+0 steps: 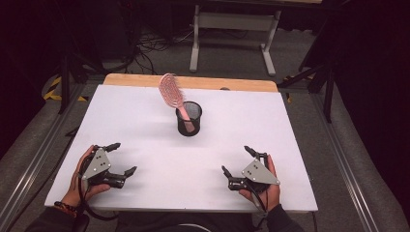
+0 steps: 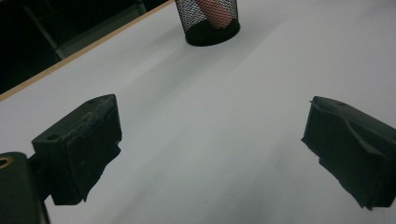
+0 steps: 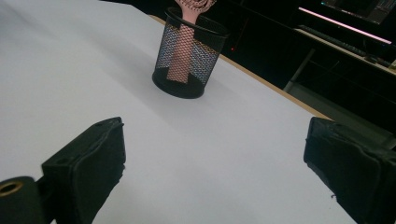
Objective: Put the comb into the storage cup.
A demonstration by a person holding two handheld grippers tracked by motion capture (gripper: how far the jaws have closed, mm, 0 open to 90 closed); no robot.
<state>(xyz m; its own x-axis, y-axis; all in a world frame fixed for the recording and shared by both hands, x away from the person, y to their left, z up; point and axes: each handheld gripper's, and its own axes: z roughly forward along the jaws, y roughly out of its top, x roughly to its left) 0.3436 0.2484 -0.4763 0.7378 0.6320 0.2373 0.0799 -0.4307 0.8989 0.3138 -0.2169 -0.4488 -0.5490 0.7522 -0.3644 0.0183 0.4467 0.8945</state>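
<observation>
A pink hairbrush (image 1: 172, 93) stands handle-down in a black mesh cup (image 1: 188, 119) near the middle of the white table top (image 1: 145, 111), its head leaning left and away. The cup (image 2: 208, 21) and the brush handle (image 2: 213, 11) show at the top of the left gripper view; the cup (image 3: 188, 58) with the brush (image 3: 183, 46) stands ahead in the right gripper view. My left gripper (image 1: 122, 158) rests open at the front left, empty. My right gripper (image 1: 237, 159) rests open at the front right, empty. Both are well short of the cup.
The white board lies on a wooden table whose edge (image 1: 193, 81) shows at the back. A white table frame (image 1: 232, 29) and cables (image 1: 150, 46) stand on the floor beyond. Metal rails (image 1: 338, 159) run along both sides of the table.
</observation>
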